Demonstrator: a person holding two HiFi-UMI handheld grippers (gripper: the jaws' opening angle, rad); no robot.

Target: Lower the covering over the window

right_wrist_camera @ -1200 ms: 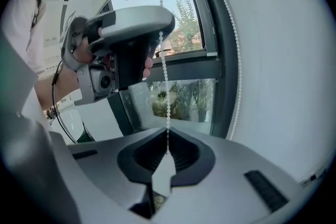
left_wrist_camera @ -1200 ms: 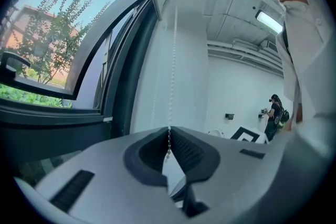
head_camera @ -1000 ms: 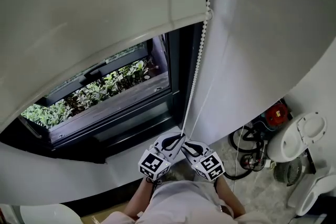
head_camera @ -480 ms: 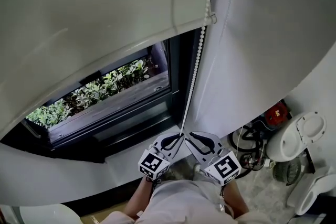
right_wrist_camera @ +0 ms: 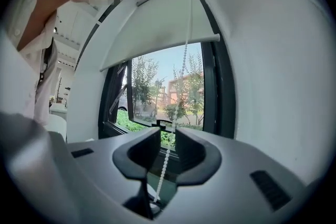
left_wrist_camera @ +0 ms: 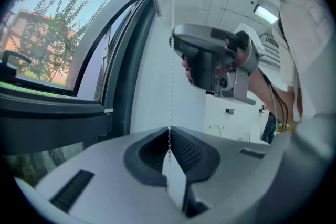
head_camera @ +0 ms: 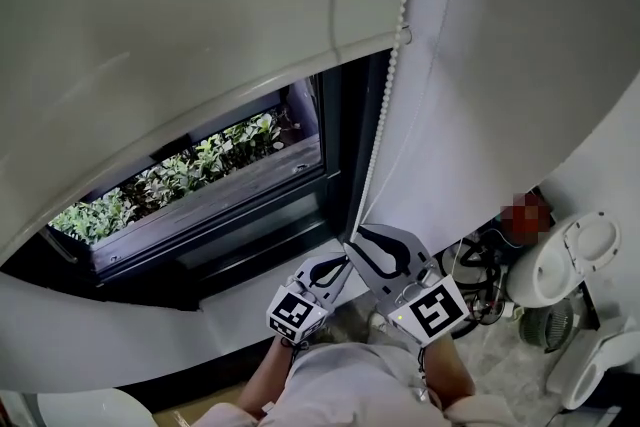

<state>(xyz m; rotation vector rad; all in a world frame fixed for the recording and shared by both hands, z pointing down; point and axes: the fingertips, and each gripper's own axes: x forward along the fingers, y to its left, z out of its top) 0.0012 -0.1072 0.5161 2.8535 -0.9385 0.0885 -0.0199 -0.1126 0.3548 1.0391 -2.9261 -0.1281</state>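
A white roller blind [head_camera: 180,5] covers the upper part of the window [head_camera: 200,165]; its bottom bar [right_wrist_camera: 157,52] hangs partway down the glass. A white bead chain [head_camera: 385,105] drops along the blind's right edge to both grippers. My left gripper [head_camera: 340,265] is shut on the bead chain [left_wrist_camera: 169,86], which is pinched between its pads. My right gripper [head_camera: 362,237] sits just above it, open. The bead chain [right_wrist_camera: 170,136] runs loosely through the gap between its pads, which have just widened a little. From the left gripper view the right gripper [left_wrist_camera: 177,43] is higher up beside the chain.
The dark window frame [head_camera: 345,135] stands right behind the chain, with a white wall [head_camera: 500,95] to its right. Green plants [head_camera: 180,175] grow outside below the glass. On the floor at right are black cables [head_camera: 475,280] and white fixtures [head_camera: 570,265].
My right gripper has risen along the chain from level with the left gripper to above it, with its jaws wider. The left gripper has kept still on the chain.
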